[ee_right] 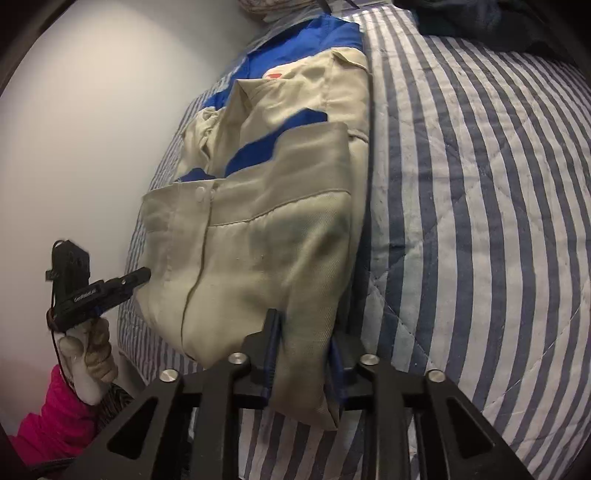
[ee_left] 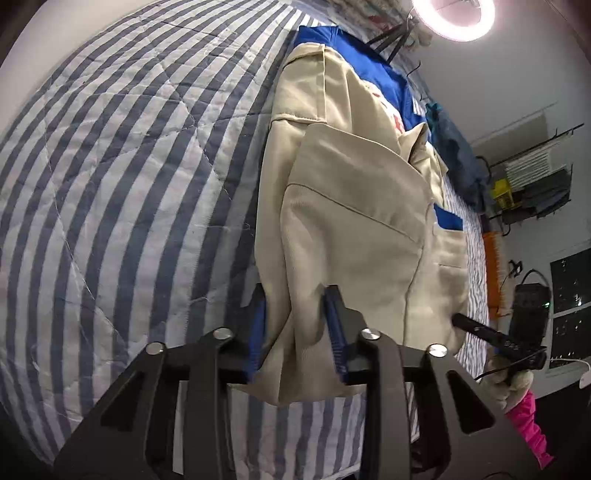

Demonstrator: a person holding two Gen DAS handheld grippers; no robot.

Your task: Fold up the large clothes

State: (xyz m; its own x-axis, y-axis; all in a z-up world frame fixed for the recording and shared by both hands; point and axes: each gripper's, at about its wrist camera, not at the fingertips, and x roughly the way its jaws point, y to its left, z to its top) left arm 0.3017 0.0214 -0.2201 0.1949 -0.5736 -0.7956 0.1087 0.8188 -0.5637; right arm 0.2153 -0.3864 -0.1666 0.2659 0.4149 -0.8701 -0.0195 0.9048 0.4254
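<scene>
Beige-and-blue work jacket lies partly folded on the striped quilt, near hem lifted off the bedding; left gripper has its jaws closed on a bunched fold of beige fabric at the hem, blue pads pressing both sides; right gripper likewise clamped on the hem's other corner, cloth pinched between its fingers.

Left wrist view only: ring light at top, dark blue garment heaped beyond the jacket, wire shelf on the wall, window at right, orange strip along the bed's edge; the right gripper shows here as a black finger touching the jacket's far edge, with a gloved hand in a pink sleeve below.

Right wrist view only: plain white wall, jacket's snap button and front placket, a red logo patch near the collar; the left gripper appears here at left, tip against the hem, gloved hand gripping its handle.
</scene>
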